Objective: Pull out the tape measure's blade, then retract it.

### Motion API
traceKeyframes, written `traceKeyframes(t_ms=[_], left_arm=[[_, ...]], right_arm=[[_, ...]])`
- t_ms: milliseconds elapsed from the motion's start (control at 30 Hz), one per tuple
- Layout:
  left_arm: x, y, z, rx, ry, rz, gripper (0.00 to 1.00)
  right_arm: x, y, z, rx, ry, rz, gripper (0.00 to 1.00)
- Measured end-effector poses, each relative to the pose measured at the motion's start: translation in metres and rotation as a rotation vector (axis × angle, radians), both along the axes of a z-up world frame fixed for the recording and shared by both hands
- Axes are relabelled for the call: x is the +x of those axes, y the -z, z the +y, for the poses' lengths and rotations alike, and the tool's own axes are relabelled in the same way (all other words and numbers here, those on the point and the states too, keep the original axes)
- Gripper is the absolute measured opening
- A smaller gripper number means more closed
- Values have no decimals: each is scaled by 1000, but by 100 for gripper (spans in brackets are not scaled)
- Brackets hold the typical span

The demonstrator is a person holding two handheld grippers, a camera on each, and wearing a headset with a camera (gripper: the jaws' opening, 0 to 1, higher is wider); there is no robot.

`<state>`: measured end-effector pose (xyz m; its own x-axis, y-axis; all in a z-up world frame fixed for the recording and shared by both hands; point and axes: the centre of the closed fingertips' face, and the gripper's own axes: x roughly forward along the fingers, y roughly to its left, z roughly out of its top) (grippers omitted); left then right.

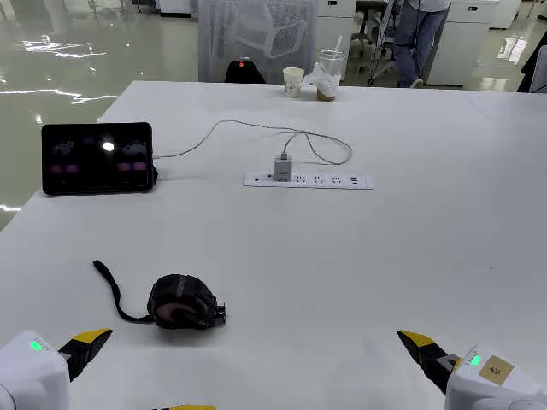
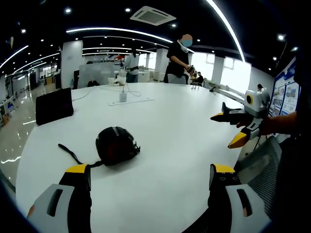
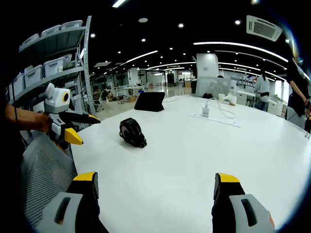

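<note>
We find no text, brand or number that we can actually read. The tan sticker [image 1: 496,370] on the body of the right gripper [image 1: 420,346] carries a small dark mark, too small for us to make out. The tablet [image 1: 97,158] shows rows of blurred pinkish icons with no legible words. The round face on the side of the tape measure [image 1: 181,301] is a pale blur. The paper cup [image 1: 293,81] bears a faint print that we cannot resolve. In the left gripper view, the blue boards [image 2: 286,97] on the wall hold lines of writing that are too blurred to read.
</note>
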<state>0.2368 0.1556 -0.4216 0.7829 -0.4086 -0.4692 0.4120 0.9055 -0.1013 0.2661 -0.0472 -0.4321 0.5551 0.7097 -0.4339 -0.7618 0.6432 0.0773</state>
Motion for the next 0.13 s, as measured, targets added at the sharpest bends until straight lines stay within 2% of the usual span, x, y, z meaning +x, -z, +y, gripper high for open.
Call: traceKeyframes(t_ms=[133], left_arm=[[0,0,0,2,2,-1,99]], right_arm=[[0,0,0,0,1,0,99]])
